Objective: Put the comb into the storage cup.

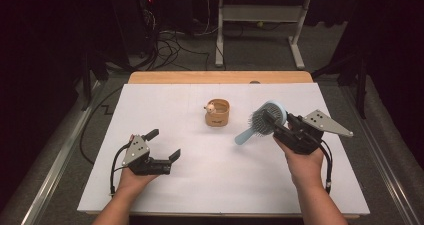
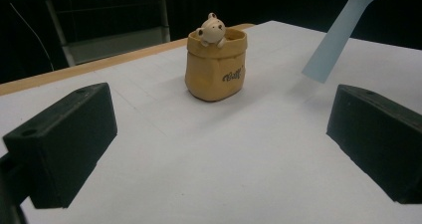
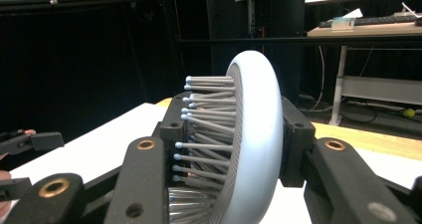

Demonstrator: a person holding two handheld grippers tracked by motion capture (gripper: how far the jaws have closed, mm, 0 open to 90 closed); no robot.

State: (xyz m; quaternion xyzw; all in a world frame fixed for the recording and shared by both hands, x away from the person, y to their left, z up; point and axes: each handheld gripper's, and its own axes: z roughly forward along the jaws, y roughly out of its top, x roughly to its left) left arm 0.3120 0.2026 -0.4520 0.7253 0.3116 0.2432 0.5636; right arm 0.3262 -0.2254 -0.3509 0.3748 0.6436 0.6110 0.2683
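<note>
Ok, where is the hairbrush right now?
High view, right side: the hairbrush is held off the table by its head in the right tool, handle pointing toward the bag-shaped holder.

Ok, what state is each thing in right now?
Hairbrush: clamped by its head, lifted off the table, handle pointing down toward the sheet.
Right gripper: shut on the hairbrush.
Left gripper: open, nothing between its fingers.
Tan bag-shaped cup: upright on the sheet, untouched, small bear figure on its rim.

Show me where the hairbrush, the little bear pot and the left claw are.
hairbrush (image 1: 269, 116), high view, on its bristled head.
bear pot (image 2: 215, 69), left gripper view, on its front wall.
left claw (image 1: 163, 144), high view, midway between its open fingertips.
</note>
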